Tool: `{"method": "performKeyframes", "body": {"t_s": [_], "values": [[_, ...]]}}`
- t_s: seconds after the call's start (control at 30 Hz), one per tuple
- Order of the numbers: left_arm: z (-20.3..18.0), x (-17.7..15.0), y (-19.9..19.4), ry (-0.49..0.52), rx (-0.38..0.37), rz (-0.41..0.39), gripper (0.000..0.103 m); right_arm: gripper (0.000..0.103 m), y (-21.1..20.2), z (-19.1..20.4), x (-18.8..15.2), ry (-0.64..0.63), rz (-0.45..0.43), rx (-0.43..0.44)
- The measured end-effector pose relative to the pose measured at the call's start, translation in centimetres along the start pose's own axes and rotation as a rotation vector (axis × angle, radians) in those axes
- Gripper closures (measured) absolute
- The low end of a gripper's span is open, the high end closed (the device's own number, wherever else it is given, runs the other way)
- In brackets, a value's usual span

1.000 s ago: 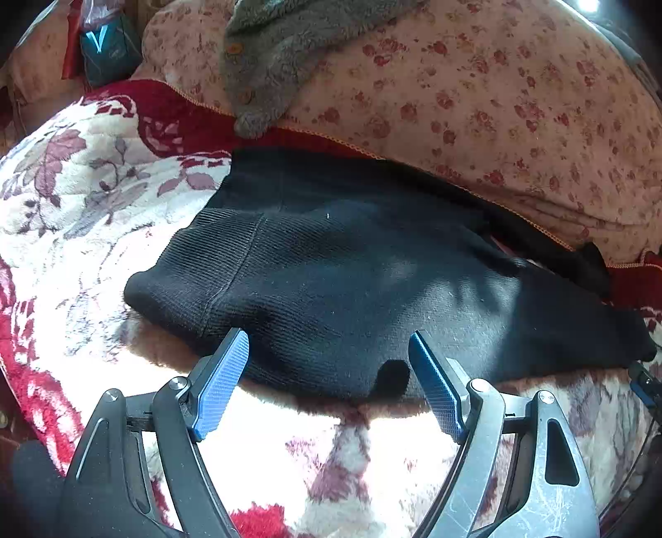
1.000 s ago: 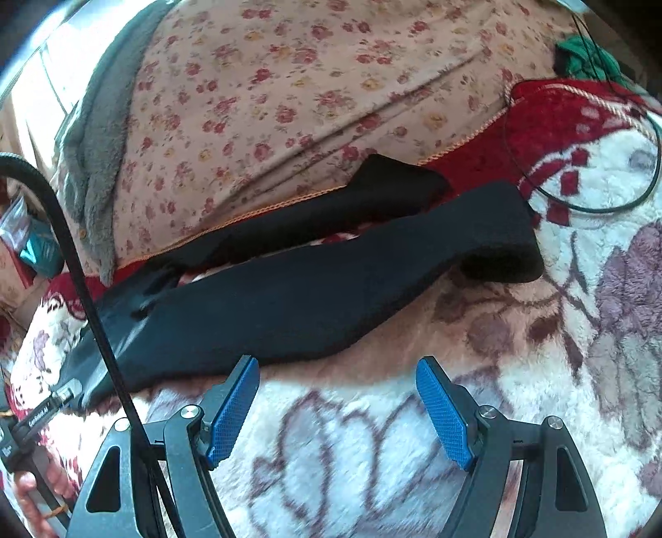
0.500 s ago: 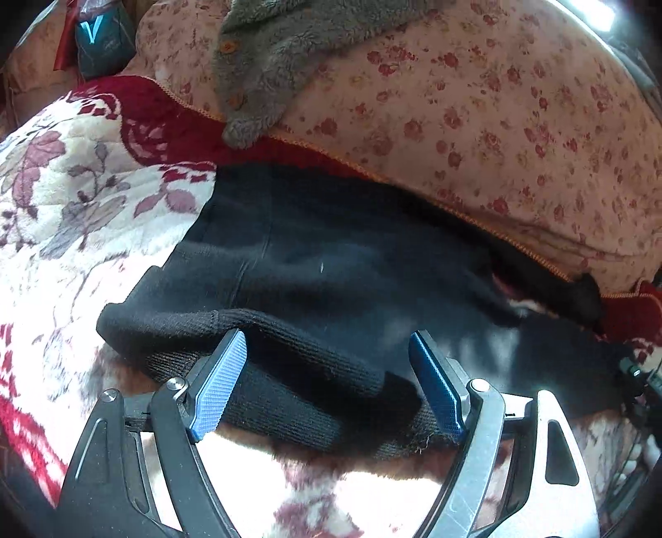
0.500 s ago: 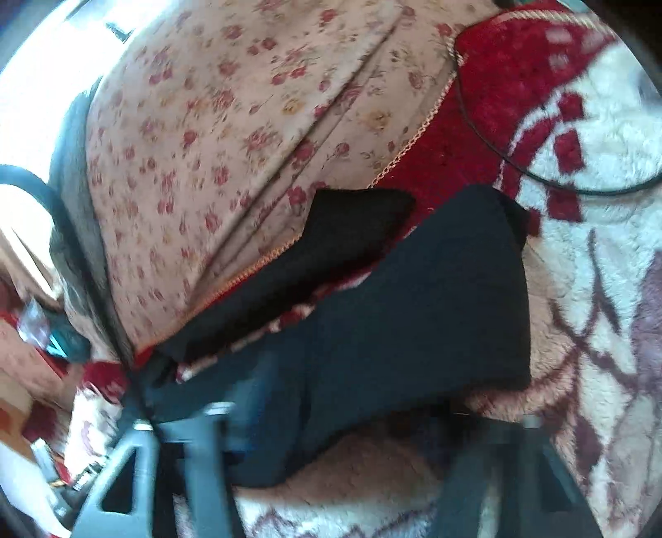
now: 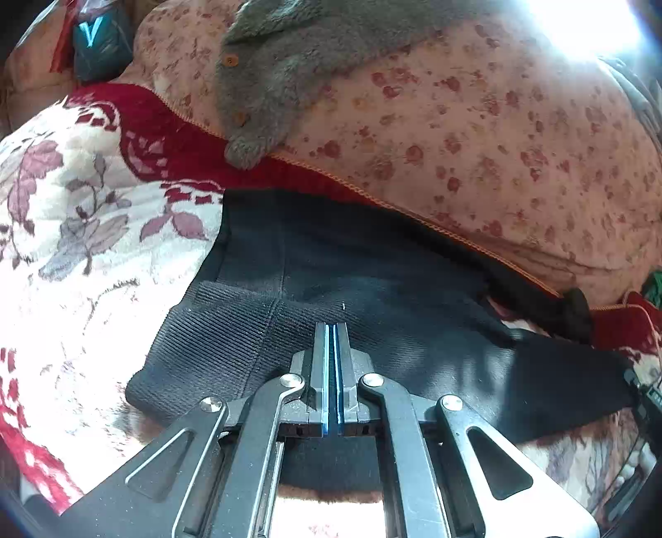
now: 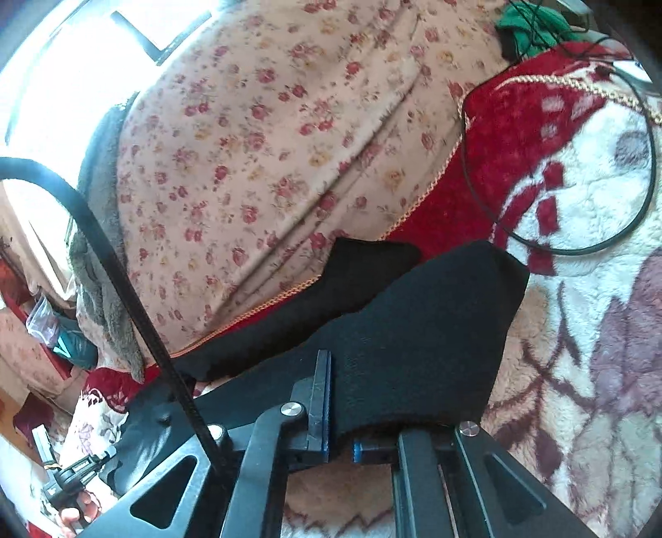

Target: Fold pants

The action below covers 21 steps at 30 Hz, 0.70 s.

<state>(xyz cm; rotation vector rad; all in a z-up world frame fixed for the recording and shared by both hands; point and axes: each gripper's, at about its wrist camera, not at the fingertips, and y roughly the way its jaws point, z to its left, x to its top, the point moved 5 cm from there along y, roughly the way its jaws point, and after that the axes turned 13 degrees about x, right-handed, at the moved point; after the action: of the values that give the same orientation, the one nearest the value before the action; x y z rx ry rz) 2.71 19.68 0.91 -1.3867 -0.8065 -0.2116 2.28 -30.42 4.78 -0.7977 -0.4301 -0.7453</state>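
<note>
Left wrist view: left gripper [image 5: 331, 331] tilts down, fingers clamped on black pants [image 5: 413, 289]; right gripper [image 6: 331, 360] likewise.

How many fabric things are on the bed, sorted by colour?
Black: 1, the pants
Grey: 1, the fleece garment
Pink floral: 1, the quilt
Red and cream: 1, the blanket
Green: 1, the cloth
Total: 5

Pants [image 5: 372, 289] lie across the blanket [image 5: 82, 248] in front of me, waistband left, legs running right. Behind them sits the quilt [image 5: 476, 145], a fleece garment [image 5: 289, 62] draped on top.
</note>
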Motion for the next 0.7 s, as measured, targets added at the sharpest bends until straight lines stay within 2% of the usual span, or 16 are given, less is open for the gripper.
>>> {"method": "performKeyframes", "body": {"t_s": [0.07,0.23,0.27,0.3,0.33,0.37,0.4,0.47,0.53,0.63,0.7], "values": [[0.4,-0.3,-0.1,-0.009,-0.037,0.037,0.102,0.097,-0.3,0.2,-0.1,-0.002,0.001,-0.002],[2.3,-1.8,-2.0,-0.075,-0.126,0.073,0.102,0.097,-0.4,0.4,-0.6,0.012,0.019,0.005],[2.7,-2.2,-2.5,-0.084,-0.13,0.082,0.097,0.097,-0.4,0.4,-0.7,0.012,0.021,0.007],[2.9,-2.5,-2.9,-0.086,-0.134,0.091,0.083,0.097,-0.4,0.4,-0.7,0.018,0.023,0.008],[3.0,-2.9,-3.1,-0.082,-0.143,0.104,0.073,0.097,-0.3,0.3,-0.8,0.028,0.023,0.01],[3.1,-3.5,-3.4,-0.078,-0.155,0.118,0.053,0.097,-0.3,0.2,-0.8,0.037,0.02,0.012],[3.0,-3.8,-3.5,-0.081,-0.166,0.127,0.044,0.097,-0.3,0.1,-0.9,0.043,0.016,0.016],[3.0,-4.6,-3.6,-0.095,-0.171,0.137,0.044,0.097,-0.3,0.2,-1.0,0.04,0.016,0.016],[3.1,-5.0,-3.0,-0.112,-0.144,0.155,0.043,0.097,-0.3,0.1,-1.0,0.039,0.02,0.017],[2.8,-5.7,-1.1,-0.148,-0.127,0.22,0.044,0.097,-0.3,0.1,-1.0,0.04,0.021,0.02],[2.6,-5.3,-0.7,-0.16,-0.109,0.191,0.044,0.097,-0.3,0.0,-1.1,0.043,0.021,0.022]]}}
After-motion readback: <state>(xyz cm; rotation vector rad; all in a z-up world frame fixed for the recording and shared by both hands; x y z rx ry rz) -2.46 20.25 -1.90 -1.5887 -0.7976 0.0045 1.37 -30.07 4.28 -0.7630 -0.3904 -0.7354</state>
